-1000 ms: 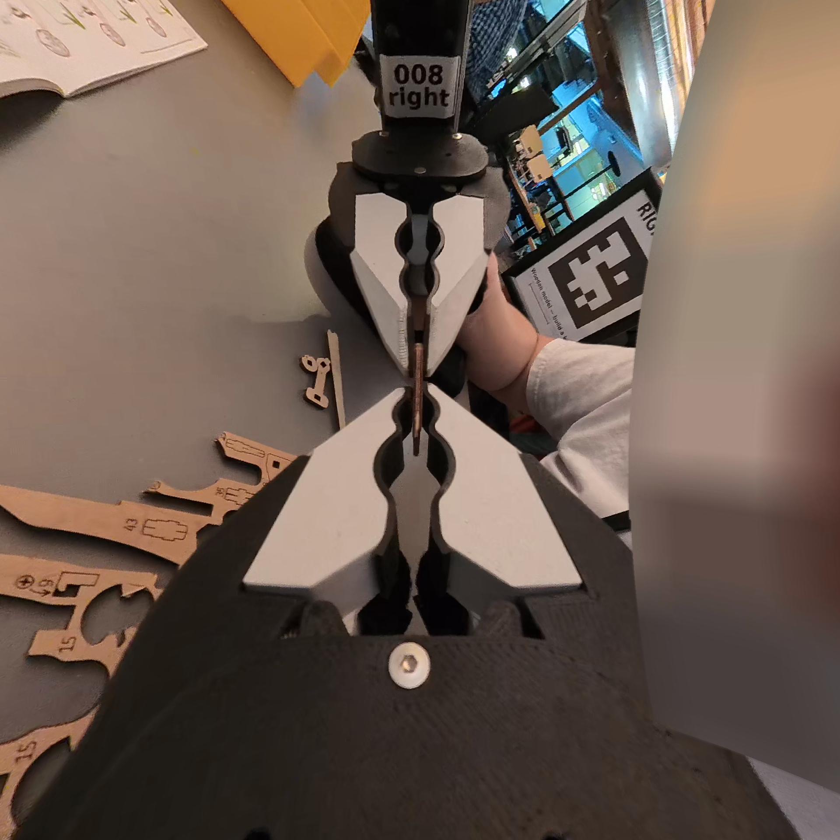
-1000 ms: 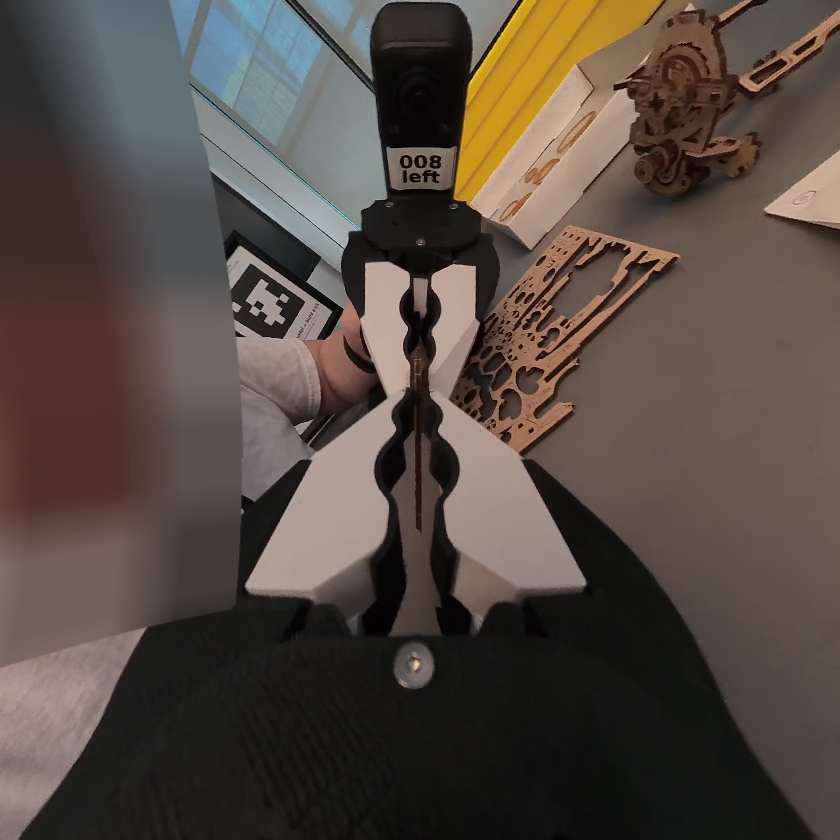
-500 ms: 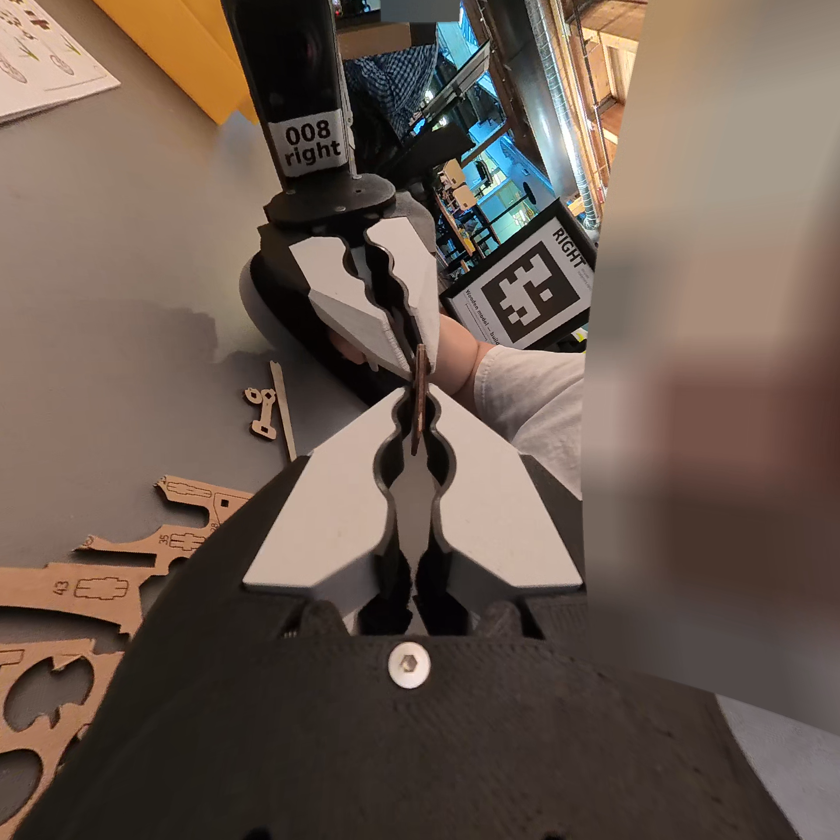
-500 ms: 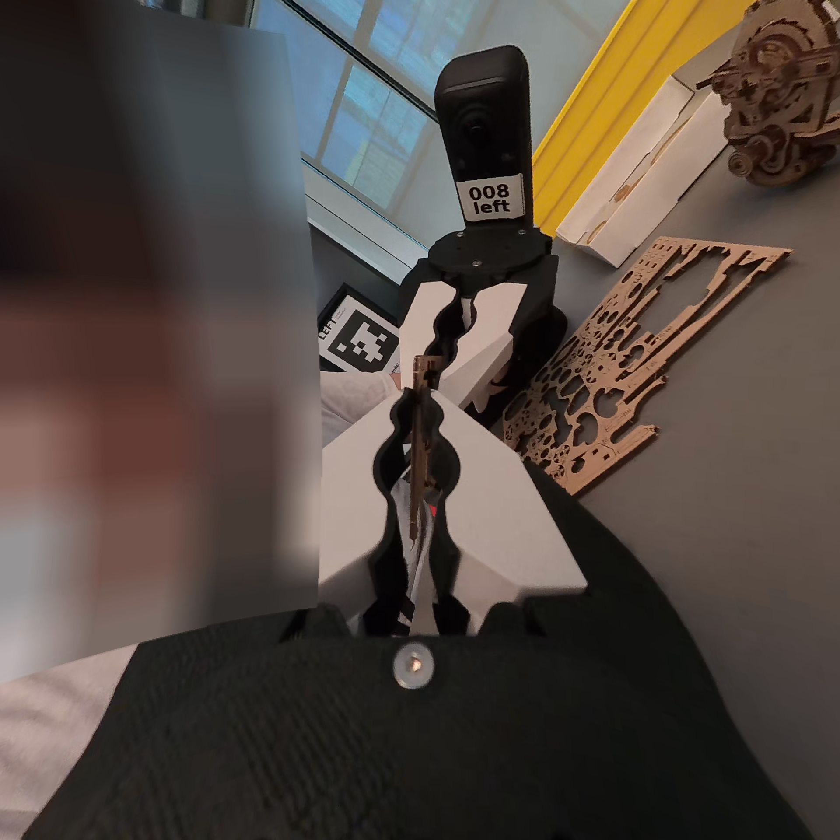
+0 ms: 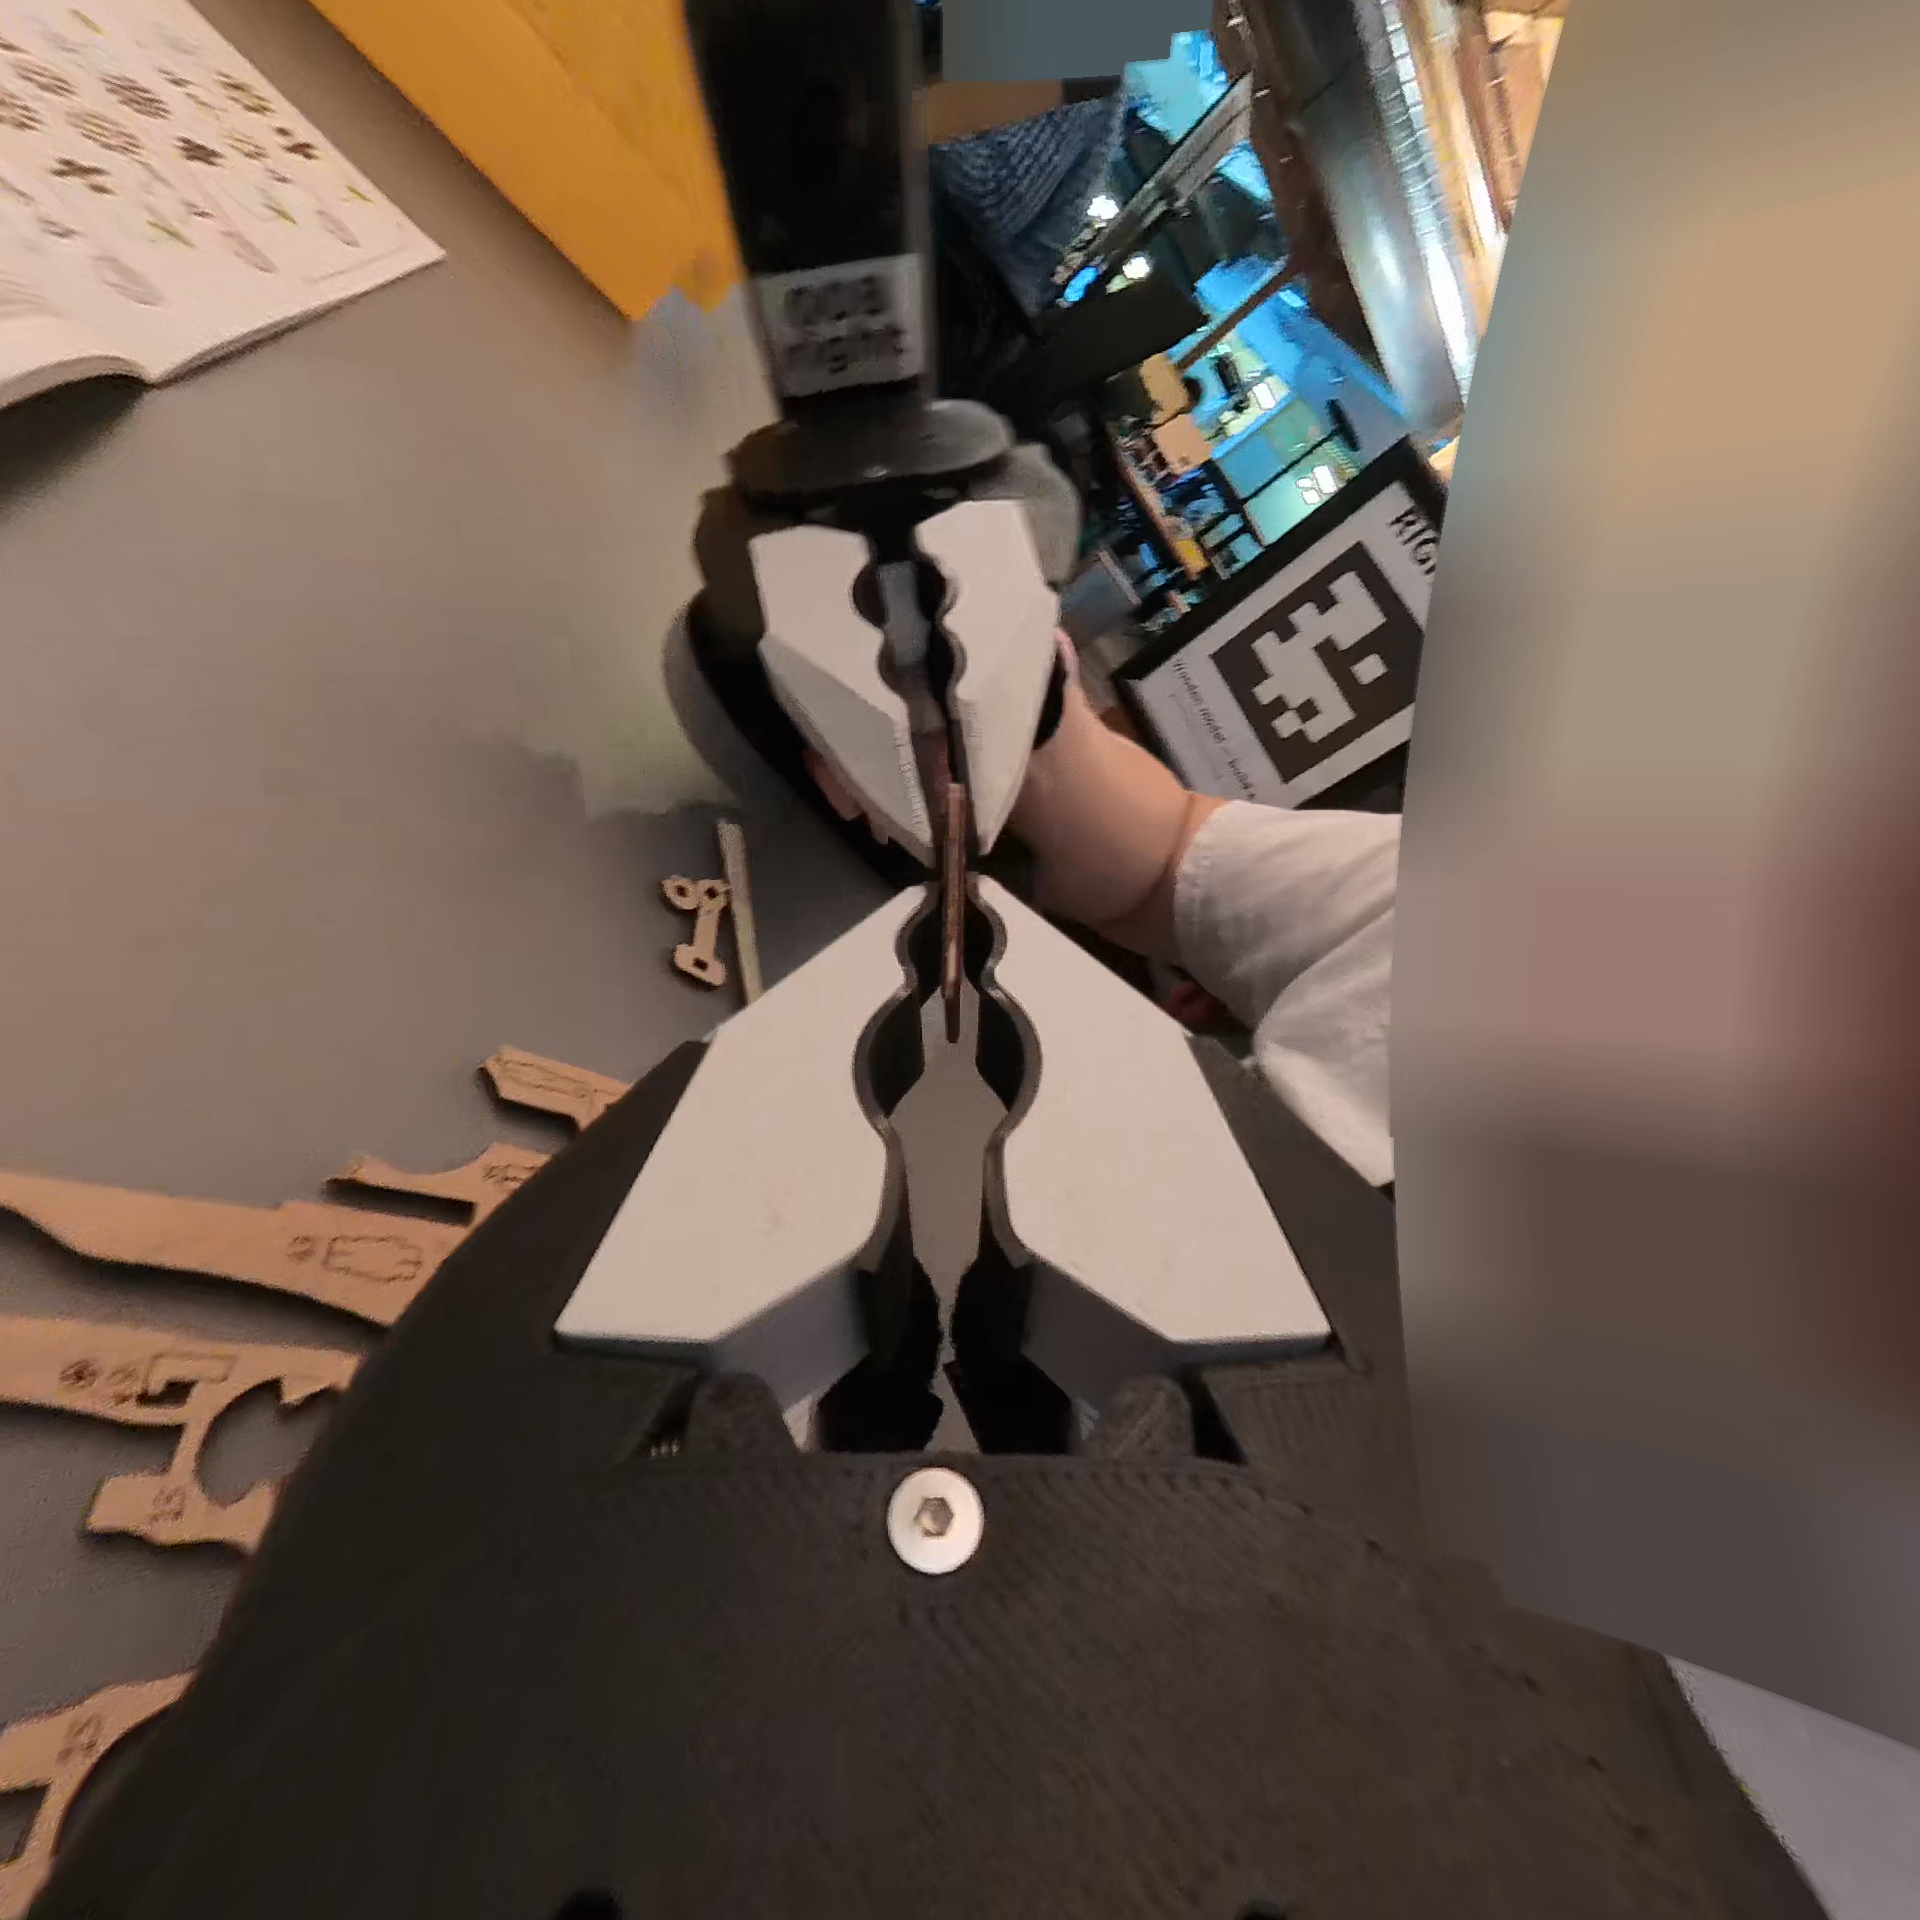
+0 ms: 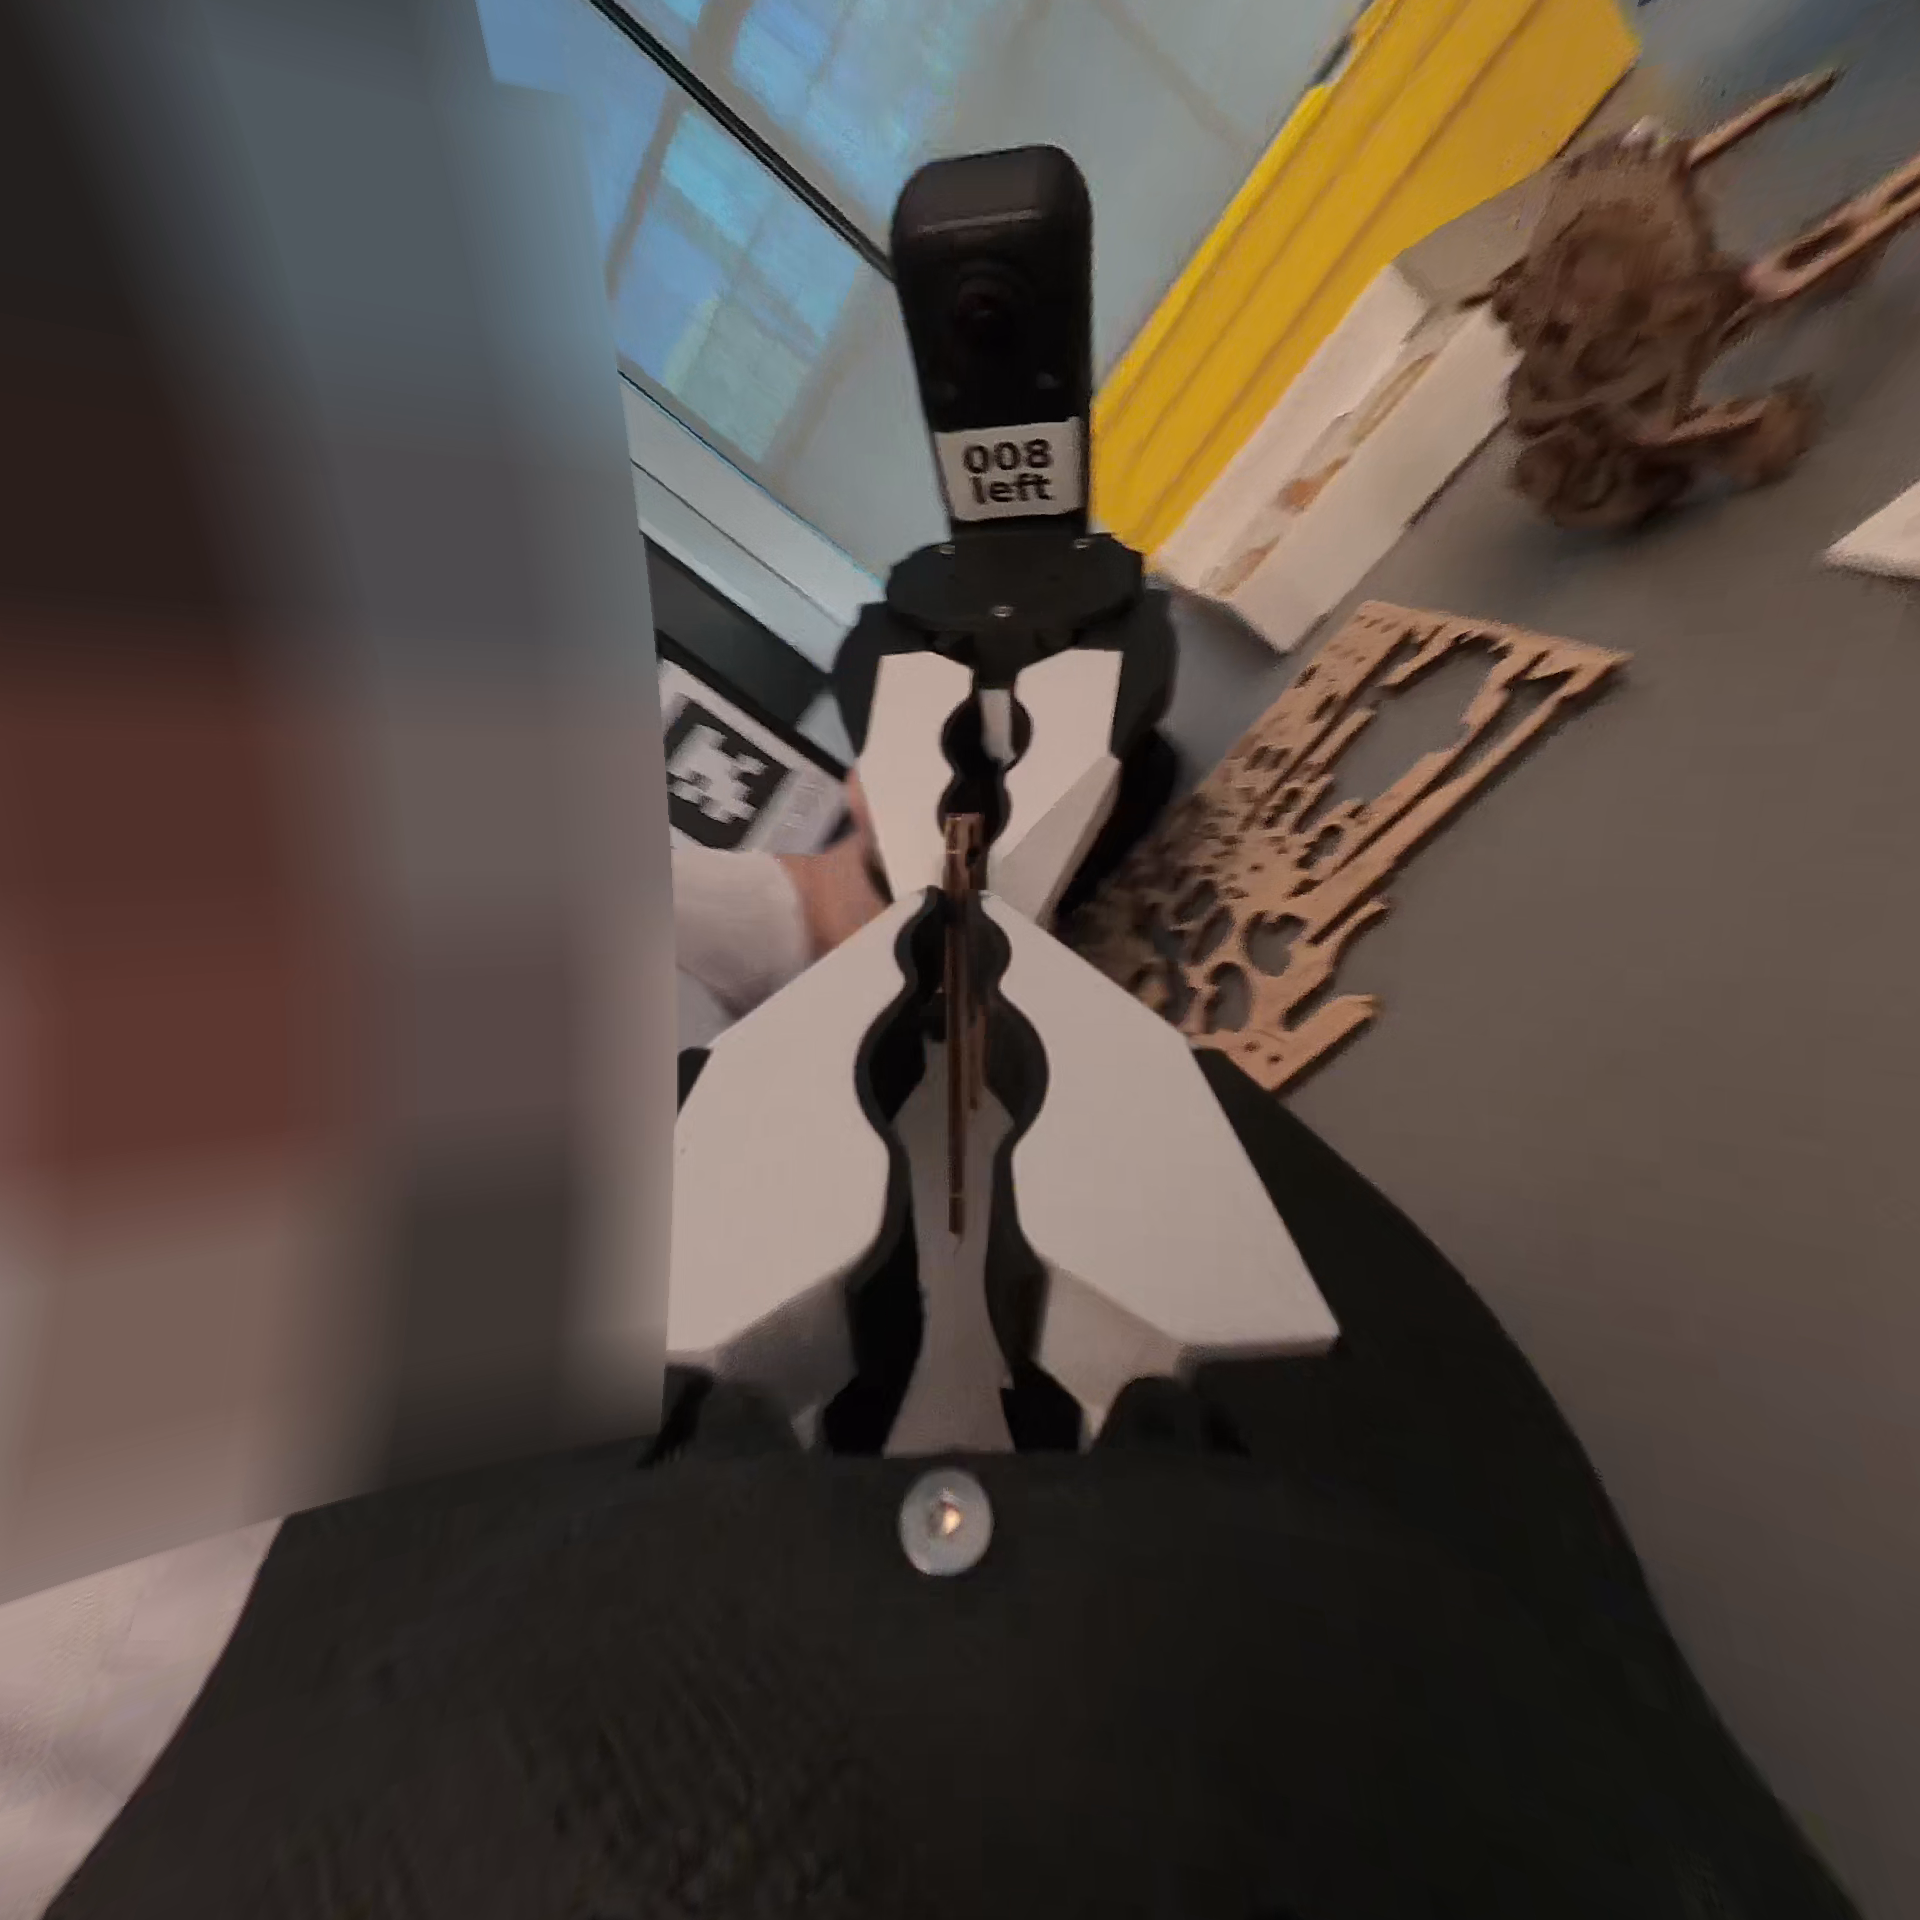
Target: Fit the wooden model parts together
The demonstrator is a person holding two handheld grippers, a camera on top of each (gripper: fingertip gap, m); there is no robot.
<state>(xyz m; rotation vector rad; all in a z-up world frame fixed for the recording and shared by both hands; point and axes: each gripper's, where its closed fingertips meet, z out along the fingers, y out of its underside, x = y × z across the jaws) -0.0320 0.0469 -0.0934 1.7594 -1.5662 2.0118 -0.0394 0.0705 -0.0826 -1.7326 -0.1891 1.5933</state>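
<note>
The left gripper (image 5: 951, 904) has its jaws squeezed shut on a thin flat brown wooden part (image 5: 953, 935), seen edge-on. The part's long side runs straight along the fingers and pokes out past the tips toward the other tool. Half a second ago the right gripper (image 5: 940, 831) was leaning off to one side in the left wrist view; now it has swung back and faces the left one tip to tip, as it did a second ago. Its jaws are closed too, and the wooden part reaches right in between its tips.

In the right wrist view, the right gripper (image 6: 961, 904) pinches a long thin wooden strip (image 6: 958, 1039) with a second, shorter piece flat against it. The strip points forward along the fingers, and its far end sticks out just in front of the left gripper's (image 6: 977, 862) tips. The two tools are held up in the air above the grey tabletop (image 5: 312, 675).

Farther out, a small loose wooden piece with round holes (image 5: 698, 928) lies on the tabletop beside a thin wooden stick (image 5: 740, 909). A brown wooden sheet with cut-out holes (image 6: 1351, 831) lies flat past the left gripper. A built wooden model (image 6: 1662, 312) stands near a white box (image 6: 1340, 457), and it looks blurry now.
</note>
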